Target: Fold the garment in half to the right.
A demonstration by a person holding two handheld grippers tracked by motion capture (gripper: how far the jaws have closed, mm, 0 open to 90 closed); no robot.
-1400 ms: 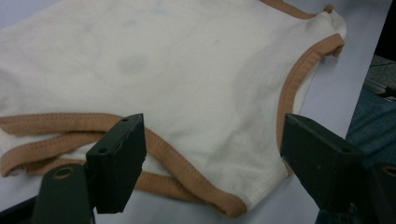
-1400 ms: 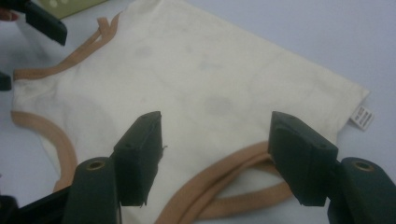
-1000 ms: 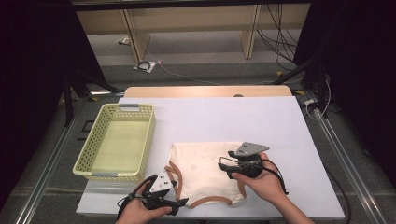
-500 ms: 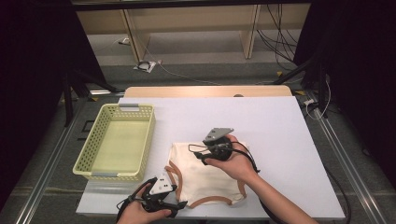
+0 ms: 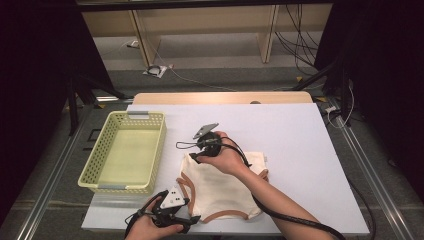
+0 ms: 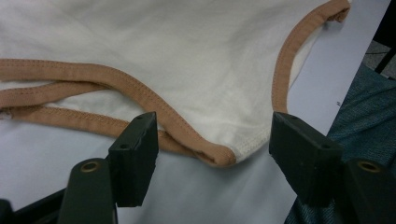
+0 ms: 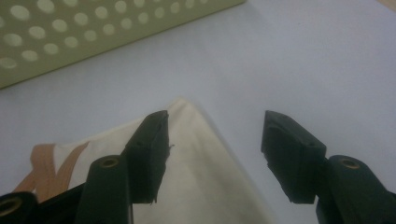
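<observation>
Bracketing two corners sets up a fold or lift: your left gripper [image 5: 192,218], jaws apart, frames the tan-trimmed near corner of the cream garment [image 5: 220,192], lying flat on the white table [image 5: 300,140] beside the yellow basket [image 5: 95,165]; your right gripper [image 5: 192,157], also parted, straddles the far corner.

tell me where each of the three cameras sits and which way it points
High view: above the person's side, looking forward and down on the white table, yellow basket, cream garment; both forearms and hands show.
Left gripper view: rides the left gripper, facing the garment's brown-trimmed corner; its open black jaws show.
Right gripper view: rides the right gripper, facing the garment's pointed corner and the basket; open jaws show.
All three share the garment.
</observation>
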